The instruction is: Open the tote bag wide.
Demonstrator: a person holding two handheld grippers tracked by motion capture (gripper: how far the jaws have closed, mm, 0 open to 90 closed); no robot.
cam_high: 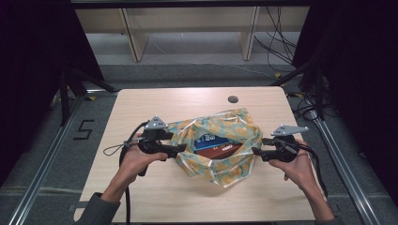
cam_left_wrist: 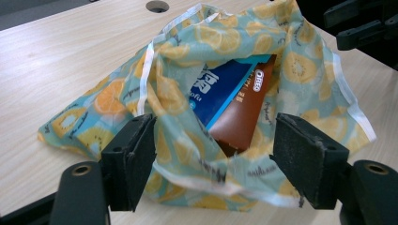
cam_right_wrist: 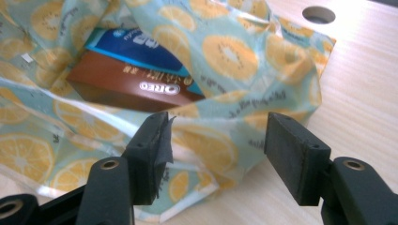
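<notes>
A thin bag (cam_high: 220, 124) printed with orange slices lies open in the middle of the wooden table (cam_high: 155, 103). Inside it a blue box (cam_left_wrist: 220, 89) rests on a brown Oreo box (cam_left_wrist: 241, 119). My left gripper (cam_high: 177, 150) is at the bag's left rim; in the left gripper view its jaws (cam_left_wrist: 216, 161) stand open, with the crumpled rim between them. My right gripper (cam_high: 256, 152) is at the bag's right rim, open (cam_right_wrist: 220, 152), and the rim fabric brushes its left jaw. In the right gripper view, the brown box (cam_right_wrist: 126, 89) and blue box (cam_right_wrist: 136, 47) lie just beyond the jaws.
A round cable hole (cam_high: 233, 99) sits near the table's far edge. Behind the table stand a pale wooden frame (cam_high: 136, 37) and loose cables (cam_high: 277, 42) on the floor. Metal rails (cam_high: 338, 154) run along both sides. My right gripper (cam_left_wrist: 361, 28) appears at the top right of the left gripper view.
</notes>
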